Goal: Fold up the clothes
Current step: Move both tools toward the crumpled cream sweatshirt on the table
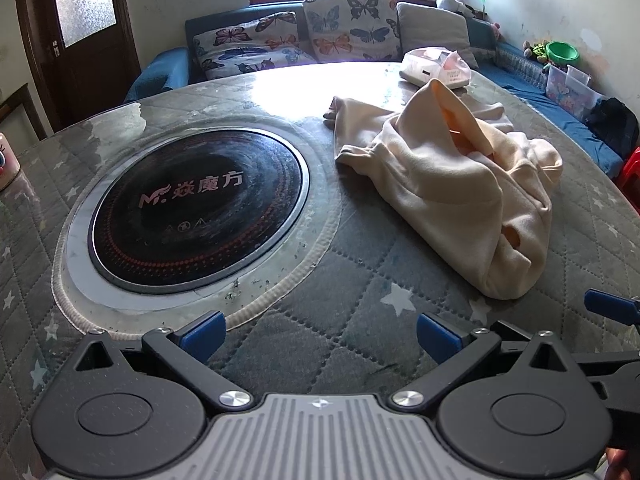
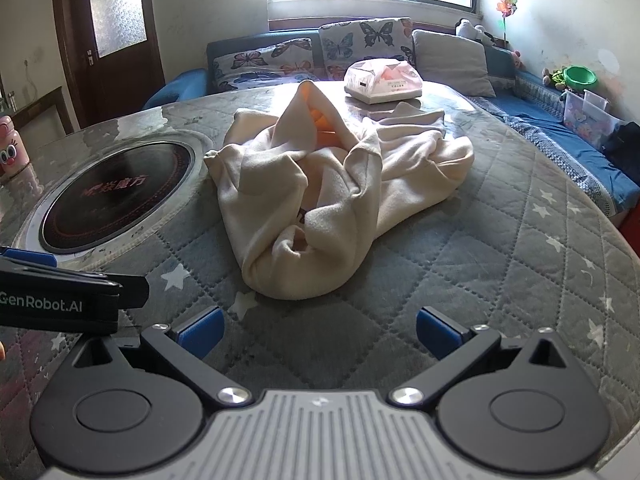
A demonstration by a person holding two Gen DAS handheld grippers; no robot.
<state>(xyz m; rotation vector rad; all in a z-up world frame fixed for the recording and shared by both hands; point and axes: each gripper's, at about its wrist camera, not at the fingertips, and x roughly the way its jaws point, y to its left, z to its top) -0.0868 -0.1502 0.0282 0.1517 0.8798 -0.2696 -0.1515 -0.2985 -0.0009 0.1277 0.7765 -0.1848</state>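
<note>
A cream garment with orange lining point(image 1: 452, 184) lies crumpled in a heap on the round quilted table point(image 1: 340, 320). In the right wrist view the garment point(image 2: 332, 184) is straight ahead, its near end just beyond the fingers. My left gripper point(image 1: 320, 338) is open and empty above the table's near edge, left of the garment. My right gripper point(image 2: 320, 334) is open and empty, a short way in front of the garment. The right gripper's blue fingertip point(image 1: 608, 306) shows at the right edge of the left wrist view. The left gripper's body point(image 2: 60, 292) shows at the left of the right wrist view.
A round black induction hob point(image 1: 196, 208) is set into the table to the left of the garment. A tissue pack point(image 2: 382, 82) lies at the far side. A pink bottle point(image 2: 10, 148) stands at the far left. A blue sofa with butterfly cushions point(image 1: 280, 44) lies behind.
</note>
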